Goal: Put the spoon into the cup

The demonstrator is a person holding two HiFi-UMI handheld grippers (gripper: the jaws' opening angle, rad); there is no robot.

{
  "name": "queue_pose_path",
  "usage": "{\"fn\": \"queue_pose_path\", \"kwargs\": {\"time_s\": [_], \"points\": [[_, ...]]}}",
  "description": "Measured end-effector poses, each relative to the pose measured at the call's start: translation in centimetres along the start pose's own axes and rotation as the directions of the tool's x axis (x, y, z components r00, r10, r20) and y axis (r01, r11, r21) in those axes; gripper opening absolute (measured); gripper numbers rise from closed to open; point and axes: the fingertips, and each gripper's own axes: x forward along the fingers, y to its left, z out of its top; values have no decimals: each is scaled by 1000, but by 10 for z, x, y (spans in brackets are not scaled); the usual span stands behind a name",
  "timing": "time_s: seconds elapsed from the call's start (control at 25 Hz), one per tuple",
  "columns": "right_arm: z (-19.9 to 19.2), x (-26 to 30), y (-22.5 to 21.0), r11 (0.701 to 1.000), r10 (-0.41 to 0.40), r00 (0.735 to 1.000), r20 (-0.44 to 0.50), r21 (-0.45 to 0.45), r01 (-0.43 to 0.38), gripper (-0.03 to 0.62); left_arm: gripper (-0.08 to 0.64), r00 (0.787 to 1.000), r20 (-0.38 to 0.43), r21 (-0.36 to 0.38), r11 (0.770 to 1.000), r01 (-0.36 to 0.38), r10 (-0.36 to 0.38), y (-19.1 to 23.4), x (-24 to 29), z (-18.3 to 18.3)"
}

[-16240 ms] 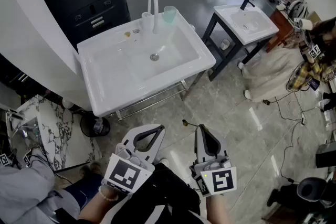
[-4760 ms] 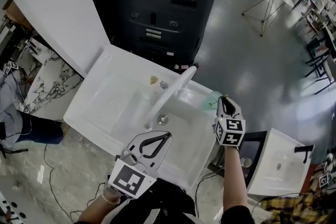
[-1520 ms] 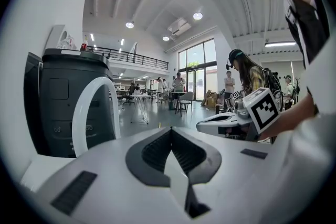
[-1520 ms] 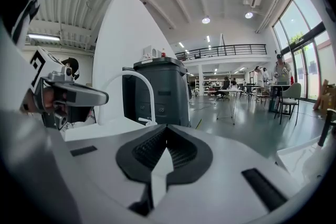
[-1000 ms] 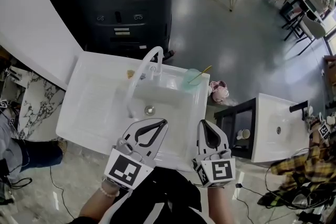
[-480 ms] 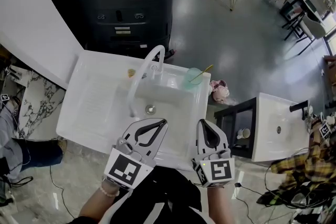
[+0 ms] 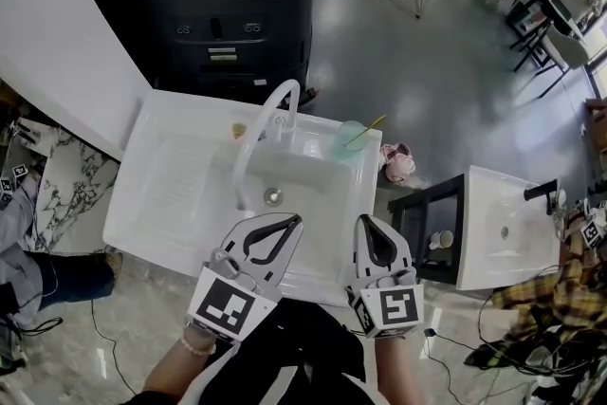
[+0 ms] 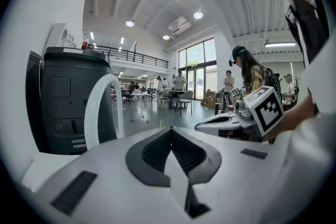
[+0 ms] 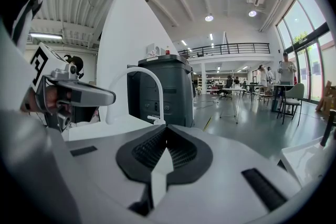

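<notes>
Item 1, left gripper [image 7: 295,220]: I hold it at the near edge of the sink [image 7: 171,190]. Its jaws are closed tip to tip with nothing between them.

Item 2, right gripper [image 7: 366,221]: it sits beside the left one at the same near edge, jaws likewise pressed together and empty.

Item 3, cup [image 7: 349,139]: pale green, upright on the sink's far right corner, just right of the faucet [image 7: 258,128].

Item 4, spoon [image 7: 369,129]: it stands in the cup with its bowl end down. Its long axis leans to the far right, and the handle sticks out past the rim.

Relation noted: the cup lies on the far side of the basin, almost straight ahead of the right gripper, which is the nearer of the two. I judge the placing done, so no reach is needed.
</notes>
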Motion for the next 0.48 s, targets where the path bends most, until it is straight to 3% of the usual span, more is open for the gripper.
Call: {"fn": "queue_pose_path", "kwargs": {"time_s": [0.48], "points": [[-1,4,1,1000,1,1000,-3,-8,-1,2,-3,1000,3,-3,1000,-2,2,3,-1,2]]}}
